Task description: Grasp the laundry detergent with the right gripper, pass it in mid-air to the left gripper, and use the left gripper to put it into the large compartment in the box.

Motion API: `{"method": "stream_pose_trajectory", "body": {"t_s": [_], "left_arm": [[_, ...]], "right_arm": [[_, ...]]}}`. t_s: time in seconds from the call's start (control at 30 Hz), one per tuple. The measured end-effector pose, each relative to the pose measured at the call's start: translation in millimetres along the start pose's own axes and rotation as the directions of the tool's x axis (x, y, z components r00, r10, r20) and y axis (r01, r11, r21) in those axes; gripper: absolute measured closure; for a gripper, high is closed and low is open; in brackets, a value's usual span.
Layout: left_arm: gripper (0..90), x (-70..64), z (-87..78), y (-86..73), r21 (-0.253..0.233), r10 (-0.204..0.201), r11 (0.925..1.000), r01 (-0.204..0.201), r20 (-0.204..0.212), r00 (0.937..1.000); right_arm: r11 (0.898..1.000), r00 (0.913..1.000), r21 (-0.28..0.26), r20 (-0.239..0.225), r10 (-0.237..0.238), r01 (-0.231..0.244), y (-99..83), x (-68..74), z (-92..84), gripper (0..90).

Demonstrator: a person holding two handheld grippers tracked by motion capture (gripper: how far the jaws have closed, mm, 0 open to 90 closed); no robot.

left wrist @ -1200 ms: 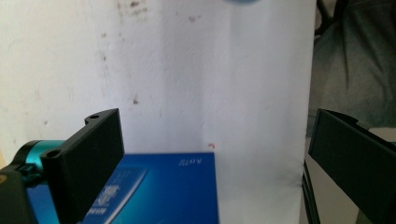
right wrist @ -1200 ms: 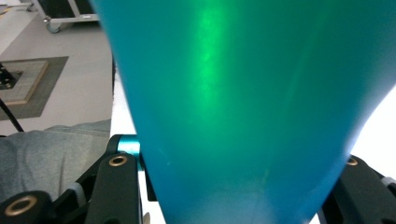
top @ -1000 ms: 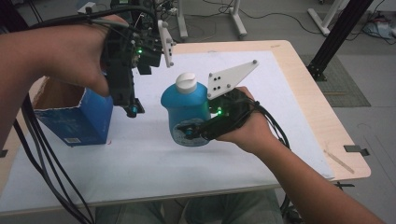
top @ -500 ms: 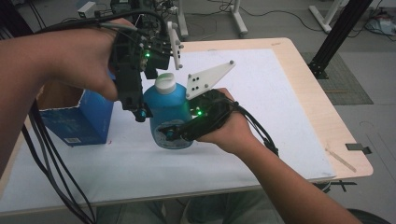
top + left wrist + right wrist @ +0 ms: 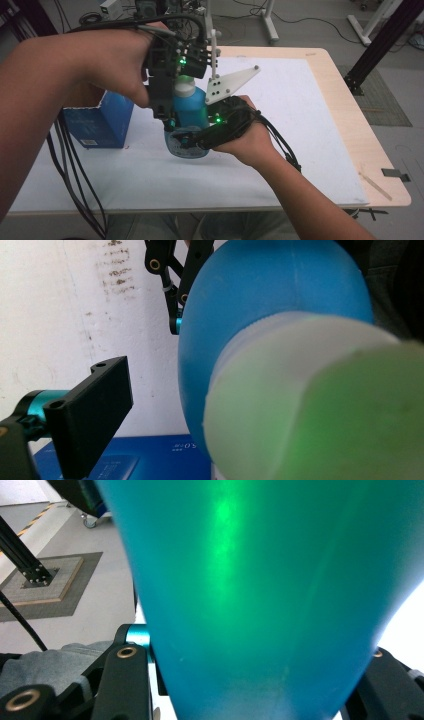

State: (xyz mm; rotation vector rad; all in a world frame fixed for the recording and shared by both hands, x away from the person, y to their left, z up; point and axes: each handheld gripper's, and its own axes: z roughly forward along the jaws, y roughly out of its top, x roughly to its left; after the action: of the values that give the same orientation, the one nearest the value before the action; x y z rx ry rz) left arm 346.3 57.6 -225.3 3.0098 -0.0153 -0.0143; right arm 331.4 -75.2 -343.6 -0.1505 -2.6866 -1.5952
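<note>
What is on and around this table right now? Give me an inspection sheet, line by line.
Surface: table under a white mat, wooden edge bare at right.
Job's things: blue bottle with white cap, held above the mat; blue box open at left.
Clutter: thin stick on the wooden edge.
Grippers: right gripper clamps the bottle's lower body; left gripper is at the cap, one of its fingers apart from it.
Cables: black bundle hangs off the left edge.
Surroundings: grey floor, black stand.
</note>
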Motion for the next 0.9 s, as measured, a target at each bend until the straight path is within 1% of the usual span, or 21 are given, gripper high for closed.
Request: {"method": "stream_pose_trajectory", "body": {"t_s": [0.03, 0.1, 0.13, 0.2, 0.4, 0.5, 0.7, 0.77, 0.87, 0.9], "left_arm": [[3.3, -0.2, 1.0, 0.0, -0.006, -0.006, 1.0, 0.006, 0.002, 1.0], [3.2, 0.0, 0.8, 0.8, 0.001, -0.002, 1.0, 0.002, 0.005, 1.0], [3.3, -0.2, 1.0, 1.0, -0.001, -0.005, 1.0, 0.005, 0.003, 1.0], [3.3, -0.5, 1.8, 1.6, -0.008, -0.009, 0.9999, 0.009, 0.0, 1.0], [3.3, -1.4, 1.2, 3.0, -0.017, -0.017, 0.9997, 0.017, -0.005, 0.9998], [3.3, -2.1, 0.9, 3.7, -0.013, -0.02, 0.9997, 0.02, -0.006, 0.9998], [3.3, -2.7, 2.0, 6.4, 0.002, -0.015, 0.9999, 0.015, -0.005, 0.9999], [7.9, -2.4, 1.7, 7.3, 0.002, -0.016, 0.9999, 0.016, -0.002, 0.9999], [8.7, -2.9, 1.5, 8.1, 0.015, -0.02, 0.9997, 0.02, 0.002, 0.9998], [13.3, -2.9, 0.8, 8.5, 0.019, -0.014, 0.9997, 0.014, 0.006, 0.9999]], "right_arm": [[1.0, 1.0, 0.0, 0.001, -0.002, 0.002, 0.0, -0.2, 0.1, 45.8], [1.0, 1.0, 0.0, 0.001, -0.002, 0.002, 0.1, -0.8, 0.4, 45.8], [1.0, 0.9999, 0.001, -0.005, 0.009, -0.009, 0.4, -0.3, 0.5, 45.9], [1.0, 1.0, -0.003, -0.001, -0.002, 0.002, 1.1, -1.4, 1.2, 45.9], [1.0, 1.0, -0.012, -0.008, 0.002, -0.002, 2.8, -1.2, 2.9, 45.9], [1.0, 0.9998, -0.004, -0.015, 0.009, -0.009, 2.6, -0.8, 3.4, 45.8], [1.0, 0.9997, -0.01, -0.02, 0.012, -0.013, 2.6, -1.1, 3.6, 45.8], [1.0, 0.9997, -0.008, -0.021, 0.014, -0.014, 2.6, -0.8, 3.7, 45.8], [1.0, 0.9997, -0.004, -0.021, 0.013, -0.013, 2.3, -1.1, 3.7, 45.9], [1.0, 0.9997, -0.004, -0.022, 0.011, -0.011, 2.3, -1.3, 3.8, 45.9]]}}
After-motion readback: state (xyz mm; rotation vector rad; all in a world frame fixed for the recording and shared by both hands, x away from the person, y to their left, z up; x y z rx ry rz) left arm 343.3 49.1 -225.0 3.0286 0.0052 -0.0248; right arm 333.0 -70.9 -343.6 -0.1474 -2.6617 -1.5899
